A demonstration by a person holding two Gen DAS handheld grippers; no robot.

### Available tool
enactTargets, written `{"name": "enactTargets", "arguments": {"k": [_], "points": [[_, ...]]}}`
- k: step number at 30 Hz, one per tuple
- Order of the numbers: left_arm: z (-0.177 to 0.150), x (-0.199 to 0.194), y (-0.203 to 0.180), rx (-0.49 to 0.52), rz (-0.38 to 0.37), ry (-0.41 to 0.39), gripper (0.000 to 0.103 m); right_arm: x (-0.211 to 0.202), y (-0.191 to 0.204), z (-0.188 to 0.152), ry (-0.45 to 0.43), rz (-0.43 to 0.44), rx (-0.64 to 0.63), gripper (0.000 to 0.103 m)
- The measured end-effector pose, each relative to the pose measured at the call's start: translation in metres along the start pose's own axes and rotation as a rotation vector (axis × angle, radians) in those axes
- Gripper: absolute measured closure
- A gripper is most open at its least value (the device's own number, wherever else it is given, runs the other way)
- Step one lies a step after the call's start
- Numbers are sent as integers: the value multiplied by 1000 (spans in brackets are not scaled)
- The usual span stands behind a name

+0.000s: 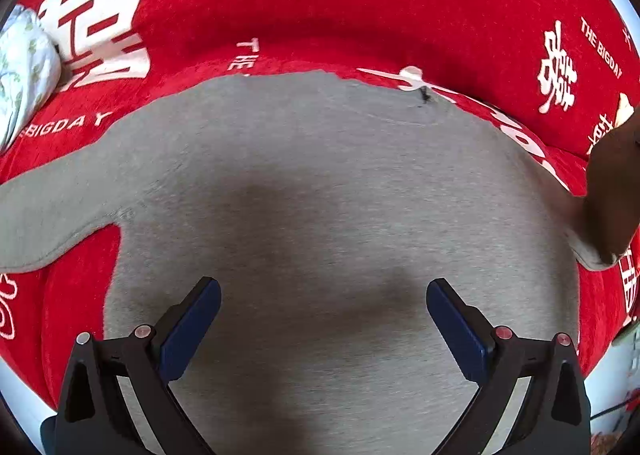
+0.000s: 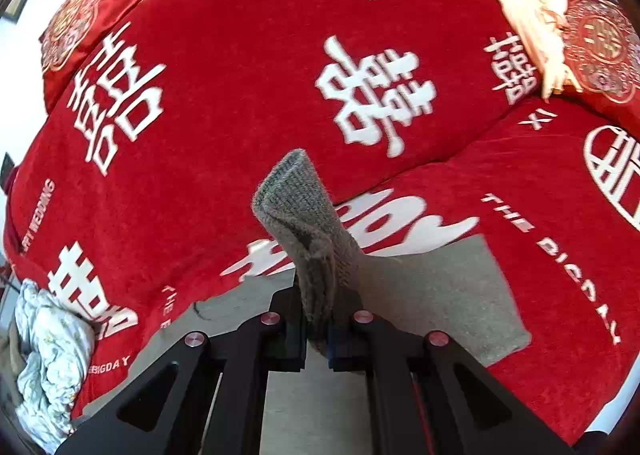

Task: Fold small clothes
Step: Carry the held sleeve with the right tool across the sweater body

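A sweater lies flat on the bedspread, a crumpled cloth far left.

A red plush cover printed with white double-happiness characters and the words "THE BIGDAY" spreads over the whole bed and carries everything here. A grey knit garment lies flat on it, one sleeve stretched out to the side. Beyond the garment's far edge the cover rises in a soft fold. To the garment's left, well apart, a crumpled white cloth with a pale green print sits on the cover's edge. Far behind the garment on the right, a peach-coloured cloth lies against a red embroidered cushion; another such cushion rests at the far left.
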State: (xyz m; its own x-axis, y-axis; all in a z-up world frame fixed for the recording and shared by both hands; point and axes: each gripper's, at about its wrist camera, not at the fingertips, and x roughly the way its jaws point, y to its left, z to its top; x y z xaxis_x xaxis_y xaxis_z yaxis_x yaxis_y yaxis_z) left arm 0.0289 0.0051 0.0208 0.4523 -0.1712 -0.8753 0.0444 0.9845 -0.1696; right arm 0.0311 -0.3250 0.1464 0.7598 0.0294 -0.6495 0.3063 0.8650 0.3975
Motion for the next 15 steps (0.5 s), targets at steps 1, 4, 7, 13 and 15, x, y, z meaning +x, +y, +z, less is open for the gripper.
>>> {"name": "enactTargets", "arguments": {"k": [1, 4, 7, 13, 15], "points": [[0, 0, 3, -5, 0, 1, 0, 1, 5, -2, 1, 4, -5, 96], [-2, 0, 14, -21, 1, 1, 0, 5, 25, -7, 6, 19, -28, 96], [-4, -1, 24, -37, -2, 2, 0, 11, 50, -16, 14, 42, -53, 96], [-6, -4, 43, -63, 4, -1, 0, 30, 95, -37, 57, 94, -103, 96], [-6, -6, 52, -74, 4, -3, 0, 37, 111, -47, 77, 111, -124, 96]]}}
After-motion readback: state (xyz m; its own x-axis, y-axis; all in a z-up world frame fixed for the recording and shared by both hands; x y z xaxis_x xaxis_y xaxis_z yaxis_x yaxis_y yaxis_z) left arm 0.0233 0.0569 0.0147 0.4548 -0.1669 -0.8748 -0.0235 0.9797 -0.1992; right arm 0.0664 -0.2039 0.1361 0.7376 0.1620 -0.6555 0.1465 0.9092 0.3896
